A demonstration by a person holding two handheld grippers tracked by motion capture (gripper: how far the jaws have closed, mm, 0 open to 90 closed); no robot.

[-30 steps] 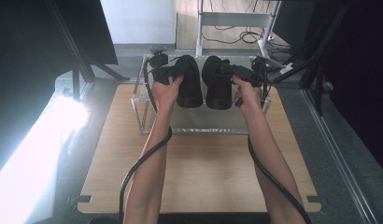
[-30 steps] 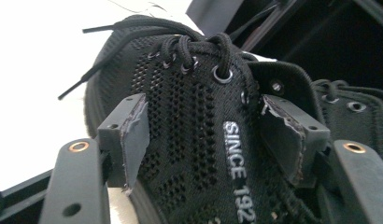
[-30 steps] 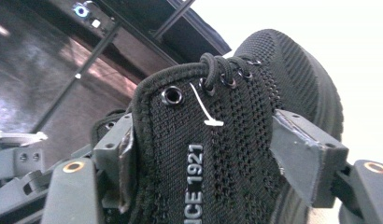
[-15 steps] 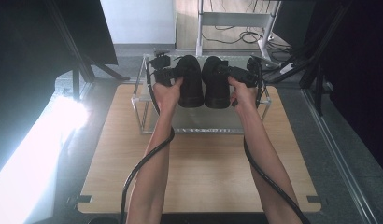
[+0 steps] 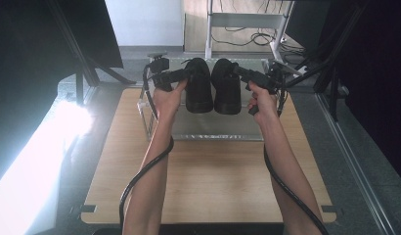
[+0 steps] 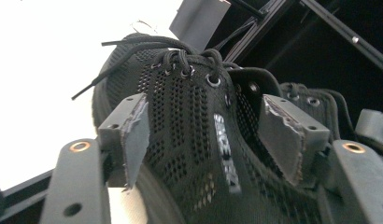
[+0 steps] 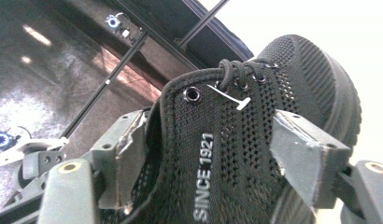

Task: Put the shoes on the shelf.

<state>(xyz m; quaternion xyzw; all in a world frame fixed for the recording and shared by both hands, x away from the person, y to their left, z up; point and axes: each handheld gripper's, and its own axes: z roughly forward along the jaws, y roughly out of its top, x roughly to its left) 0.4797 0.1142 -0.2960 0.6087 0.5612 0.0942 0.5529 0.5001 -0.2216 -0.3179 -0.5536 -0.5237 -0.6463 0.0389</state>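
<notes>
Two black mesh lace-up shoes are held side by side, toes toward me, above a rack at the table's far end. My left gripper [image 5: 181, 74] is shut on the left shoe [image 5: 198, 90]. In the left gripper view its jaws [image 6: 208, 135] clamp that shoe's upper [image 6: 180, 107] by the collar, below the laces. My right gripper [image 5: 241, 73] is shut on the right shoe [image 5: 227, 93]. The right gripper view shows that gripper [image 7: 217, 154] clamping the side of the shoe [image 7: 236, 116], which is printed "SINCE 1921".
A clear-walled rack [image 5: 213, 132] with a metal frame stands on the far part of the wooden table [image 5: 213, 186], under the shoes. Black frame struts [image 5: 86, 63] rise at both sides. A white shelf unit with cables [image 5: 242, 22] stands behind. Bright glare lies at the left.
Hardly anything differs: both hands and the two shoes have shifted only slightly over the rack, and both grips are unchanged.
</notes>
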